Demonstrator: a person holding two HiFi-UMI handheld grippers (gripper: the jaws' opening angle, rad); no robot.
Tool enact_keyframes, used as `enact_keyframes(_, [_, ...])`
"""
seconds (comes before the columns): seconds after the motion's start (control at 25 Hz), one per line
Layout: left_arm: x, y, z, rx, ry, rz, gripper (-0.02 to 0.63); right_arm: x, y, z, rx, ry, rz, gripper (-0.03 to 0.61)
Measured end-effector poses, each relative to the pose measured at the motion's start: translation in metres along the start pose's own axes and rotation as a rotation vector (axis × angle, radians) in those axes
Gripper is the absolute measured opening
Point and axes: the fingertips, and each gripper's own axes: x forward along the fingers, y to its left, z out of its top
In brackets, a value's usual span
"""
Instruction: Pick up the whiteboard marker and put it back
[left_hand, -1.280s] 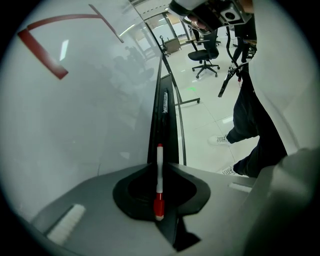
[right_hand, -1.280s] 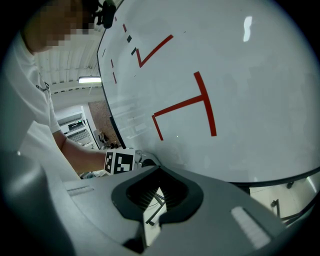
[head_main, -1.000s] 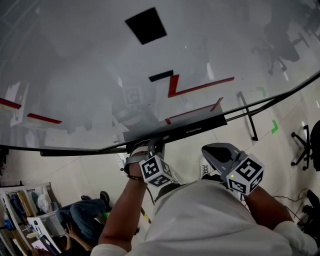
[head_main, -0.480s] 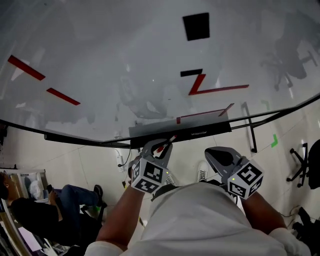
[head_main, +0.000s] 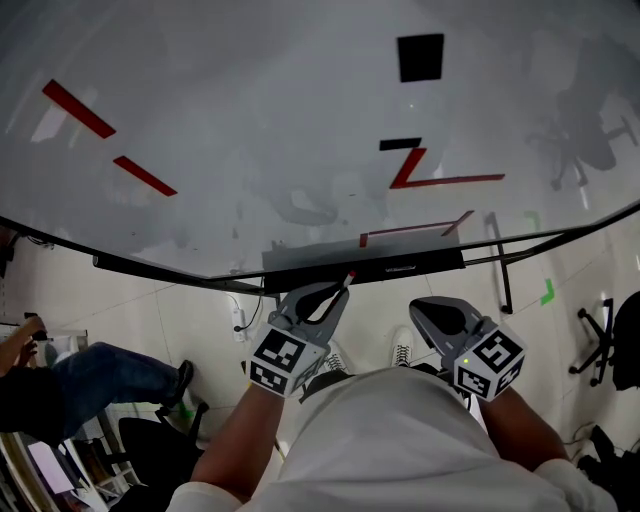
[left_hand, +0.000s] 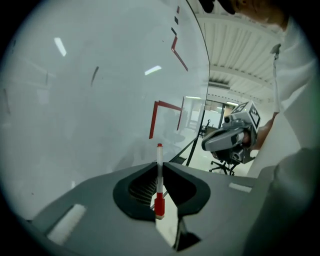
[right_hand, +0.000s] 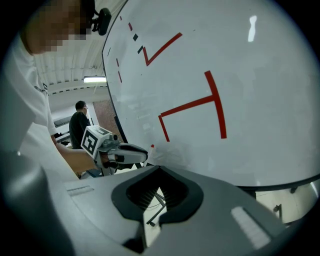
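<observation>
The left claw (head_main: 333, 292) has drawn back from the dark whiteboard ledge (head_main: 400, 267), clamping the white, red-capped whiteboard marker (left_hand: 159, 177): pickup done. The right claw (head_main: 428, 308) is closed and empty.

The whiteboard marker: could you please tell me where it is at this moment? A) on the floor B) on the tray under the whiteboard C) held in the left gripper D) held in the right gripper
C: the left gripper view shows the whiteboard marker pinched in the left gripper, while the right gripper holds nothing.

Red-capped white marker (left_hand: 159, 172), clamped between jaws
</observation>
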Motion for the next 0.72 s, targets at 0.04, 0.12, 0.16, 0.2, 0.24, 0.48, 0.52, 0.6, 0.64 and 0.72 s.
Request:
enact_keyframes(0.04, [-0.003,-0.003,0.003,-0.031,-0.021,-0.013,0.054,0.000,0.000,0.001,-0.002,0.000,0.000,0.002])
enact_keyframes(0.12, [-0.009,-0.007,0.009,-0.081,-0.062,-0.036,0.054,0.000,0.001,0.002,-0.005,-0.002,0.000,0.002])
enact_keyframes(0.16, [-0.012,-0.009,0.010,-0.100,-0.078,-0.046,0.054,-0.001,0.001,0.002,-0.006,-0.002,-0.001,0.002])
enact_keyframes(0.2, [-0.014,-0.011,0.011,-0.113,-0.088,-0.053,0.054,-0.001,0.000,0.002,-0.005,-0.003,-0.002,0.002])
enact_keyframes(0.24, [-0.016,-0.013,0.011,-0.122,-0.094,-0.058,0.054,-0.001,0.000,0.002,-0.004,-0.005,-0.003,0.002])
enact_keyframes(0.48, [-0.029,-0.020,0.012,-0.155,-0.121,-0.072,0.054,0.000,0.001,0.008,-0.008,-0.016,-0.001,0.002])
enact_keyframes(0.52, [-0.032,-0.022,0.013,-0.160,-0.127,-0.075,0.054,0.000,0.001,0.008,-0.009,-0.015,-0.001,0.002])
enact_keyframes(0.6, [-0.038,-0.024,0.014,-0.169,-0.139,-0.080,0.055,0.000,0.001,0.007,-0.010,-0.012,0.000,0.002])
enact_keyframes(0.64, [-0.042,-0.025,0.015,-0.171,-0.148,-0.081,0.055,-0.001,0.001,0.006,-0.008,-0.011,0.000,0.002])
enact_keyframes(0.72, [-0.048,-0.025,0.018,-0.173,-0.162,-0.073,0.054,-0.001,0.001,0.004,-0.003,-0.010,0.000,0.002])
